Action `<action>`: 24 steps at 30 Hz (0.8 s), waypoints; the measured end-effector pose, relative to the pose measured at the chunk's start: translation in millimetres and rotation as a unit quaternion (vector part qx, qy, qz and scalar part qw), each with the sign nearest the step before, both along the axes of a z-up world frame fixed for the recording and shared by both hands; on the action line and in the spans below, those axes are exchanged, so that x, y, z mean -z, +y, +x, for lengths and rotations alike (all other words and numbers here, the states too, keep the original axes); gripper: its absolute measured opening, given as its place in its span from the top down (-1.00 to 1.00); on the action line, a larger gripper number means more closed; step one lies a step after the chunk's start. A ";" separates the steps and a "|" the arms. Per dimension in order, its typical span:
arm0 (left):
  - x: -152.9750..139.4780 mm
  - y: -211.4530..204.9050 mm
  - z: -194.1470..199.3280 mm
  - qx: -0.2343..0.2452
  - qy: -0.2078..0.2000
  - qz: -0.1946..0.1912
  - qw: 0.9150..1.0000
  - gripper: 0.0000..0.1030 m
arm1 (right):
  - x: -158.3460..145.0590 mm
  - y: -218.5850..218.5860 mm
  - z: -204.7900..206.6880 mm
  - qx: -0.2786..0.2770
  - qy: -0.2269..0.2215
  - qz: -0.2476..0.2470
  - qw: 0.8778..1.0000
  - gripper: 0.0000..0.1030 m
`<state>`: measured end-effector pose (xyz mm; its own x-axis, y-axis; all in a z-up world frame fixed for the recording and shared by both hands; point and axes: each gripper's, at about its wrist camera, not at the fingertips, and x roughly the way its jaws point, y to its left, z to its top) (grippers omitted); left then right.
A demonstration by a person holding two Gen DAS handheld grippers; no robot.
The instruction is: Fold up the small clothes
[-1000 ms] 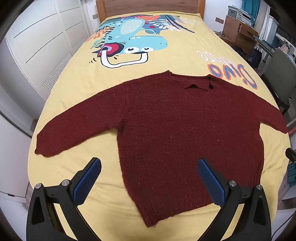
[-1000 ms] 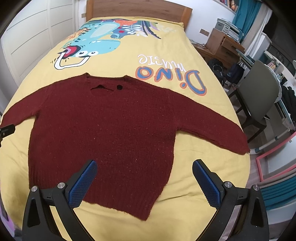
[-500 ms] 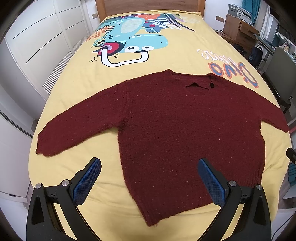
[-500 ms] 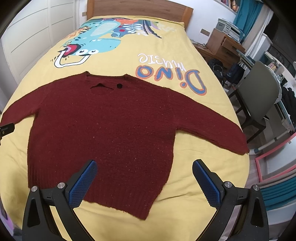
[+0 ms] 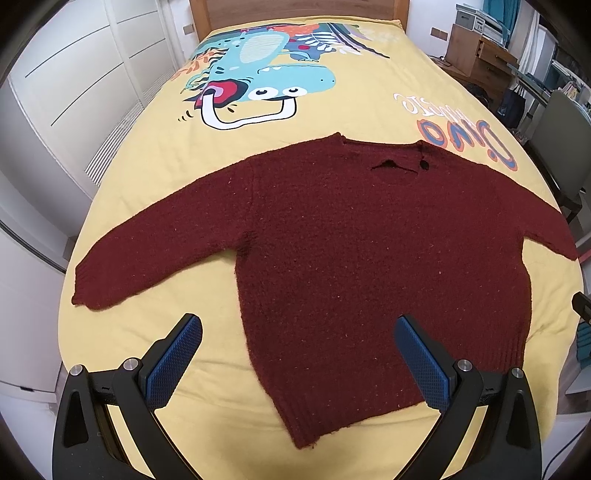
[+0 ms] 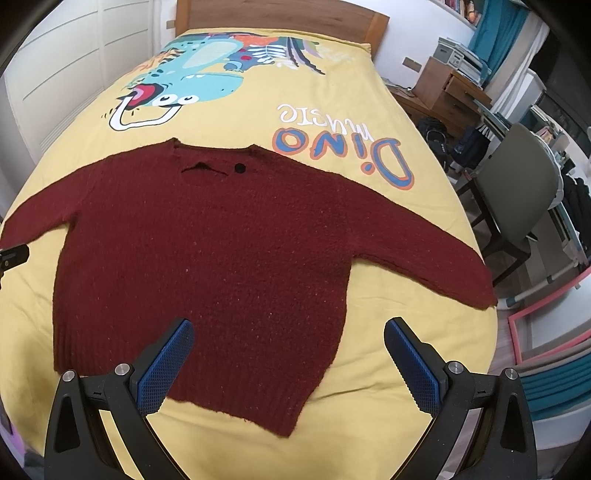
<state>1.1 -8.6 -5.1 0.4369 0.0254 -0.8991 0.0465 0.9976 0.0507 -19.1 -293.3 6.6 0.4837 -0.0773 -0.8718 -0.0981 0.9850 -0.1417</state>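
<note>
A bed [image 5: 122, 206] with a yellow cotton cover printed with a teal cartoon dinosaur [image 5: 273, 74] and the upside-down words "Dino music" [image 6: 343, 147] fills both views, its wooden headboard [image 6: 280, 14] at the far end; its broad flat top serves as the folding surface. On it lies the dark red knitted long-sleeved sweater [image 5: 369, 258], spread flat with the neckline [image 6: 210, 166] toward the headboard, both sleeves stretched out to the sides and the ribbed hem [image 6: 236, 398] nearest the cameras, a layout that suits a first fold because every edge is reachable and nothing is doubled over. Folding looks not yet begun. The left gripper [image 5: 295, 365] hovers above the hem's left corner with its blue-padded jaws wide apart and nothing between them; the right gripper [image 6: 288, 363] hangs likewise over the hem's right corner, jaws spread and empty. Each seems placed to take its own side of the garment, perhaps a sleeve or hem corner, though which cannot be told. A grey-green chair [image 6: 517, 184] and a wooden desk [image 6: 447, 88] stand to the right of the bed, clear of the work.
</note>
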 end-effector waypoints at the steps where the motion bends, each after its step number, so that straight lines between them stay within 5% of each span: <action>1: 0.3 -0.5 -0.5 0.002 0.000 0.002 1.000 -0.98 | 0.1 0.3 0.0 -0.001 0.000 -0.001 1.000 -0.99; 24: 3.2 -0.4 3.2 0.010 0.006 -0.002 1.000 -0.98 | 3.4 6.1 2.2 -0.011 0.001 0.010 1.000 -0.99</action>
<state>4.2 -9.0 -8.3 0.4258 0.0132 -0.9047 0.0669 0.9967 0.0460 -17.0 -287.2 3.2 0.4827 -0.0489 -0.8744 -0.1207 0.9852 -0.1217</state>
